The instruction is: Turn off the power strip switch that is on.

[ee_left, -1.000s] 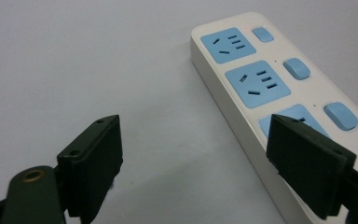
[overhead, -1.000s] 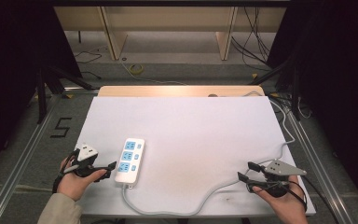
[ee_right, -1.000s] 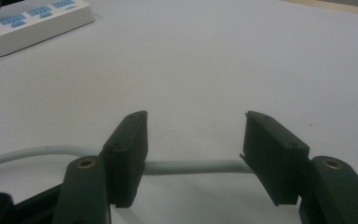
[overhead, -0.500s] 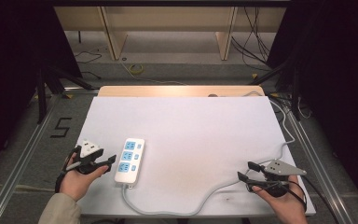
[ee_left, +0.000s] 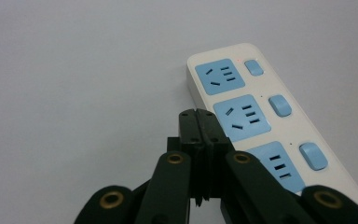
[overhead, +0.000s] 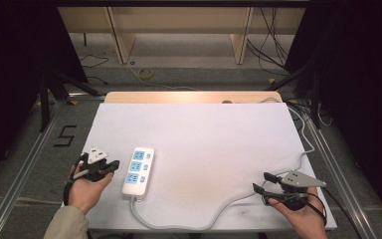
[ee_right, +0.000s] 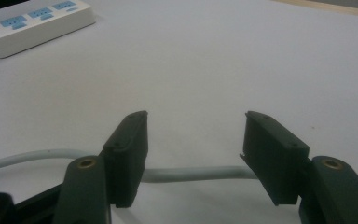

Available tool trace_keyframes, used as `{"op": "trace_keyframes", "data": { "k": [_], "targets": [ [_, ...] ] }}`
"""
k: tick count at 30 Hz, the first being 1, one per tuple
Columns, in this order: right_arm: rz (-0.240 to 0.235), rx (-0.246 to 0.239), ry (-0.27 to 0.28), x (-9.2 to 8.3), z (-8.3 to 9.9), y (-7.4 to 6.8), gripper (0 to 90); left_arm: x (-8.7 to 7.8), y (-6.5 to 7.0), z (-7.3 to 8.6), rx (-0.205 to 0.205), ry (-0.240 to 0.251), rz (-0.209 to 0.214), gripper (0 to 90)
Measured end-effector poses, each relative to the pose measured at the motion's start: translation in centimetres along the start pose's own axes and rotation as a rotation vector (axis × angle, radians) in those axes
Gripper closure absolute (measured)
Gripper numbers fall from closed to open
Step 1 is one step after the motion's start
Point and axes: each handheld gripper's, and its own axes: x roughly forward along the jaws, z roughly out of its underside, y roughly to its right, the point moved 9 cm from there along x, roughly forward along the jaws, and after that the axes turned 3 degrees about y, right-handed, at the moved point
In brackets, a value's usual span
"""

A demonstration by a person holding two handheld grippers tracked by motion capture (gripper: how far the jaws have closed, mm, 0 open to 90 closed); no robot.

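Note:
A white power strip [overhead: 139, 170] with three blue sockets and blue switches lies on the white table near its front left. In the left gripper view the power strip [ee_left: 256, 112] runs off to the right of my jaws. My left gripper [overhead: 110, 167] is shut with nothing in it, just left of the strip. Its grey cable [overhead: 214, 211] curves along the front edge and passes under my right gripper [overhead: 262, 182]. That gripper stands open at the front right, and the cable [ee_right: 193, 173] lies on the table between and below its jaws, untouched.
The white table top [overhead: 204, 139] has a wooden strip [overhead: 189, 96] along its far edge. Metal frame rails [overhead: 25, 164] flank both sides. A "5" mark [overhead: 65, 135] is on the floor at left, and cables [overhead: 273, 50] lie on the floor beyond.
My left gripper has slid a little to the right, closer to the power strip. The right gripper has stayed put.

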Motion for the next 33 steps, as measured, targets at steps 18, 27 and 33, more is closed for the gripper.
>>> {"op": "trace_keyframes", "data": {
  "k": [18, 27, 33],
  "targets": [
    [-0.002, -0.001, -0.002, 0.0, 0.0, -0.1, 41.0, 0.7, 1.3, -1.0, 0.009, -0.04, 0.005, 89.5],
    [-0.007, -0.006, -0.003, 0.1, 0.0, -0.2, 40.9, 1.2, 1.9, -1.4, 0.014, -0.056, 0.013, 89.6],
    [-0.009, -0.006, -0.006, 0.2, 0.0, -0.3, 40.9, 1.5, 2.2, -1.6, 0.018, -0.065, 0.017, 89.6]
  ]
}}
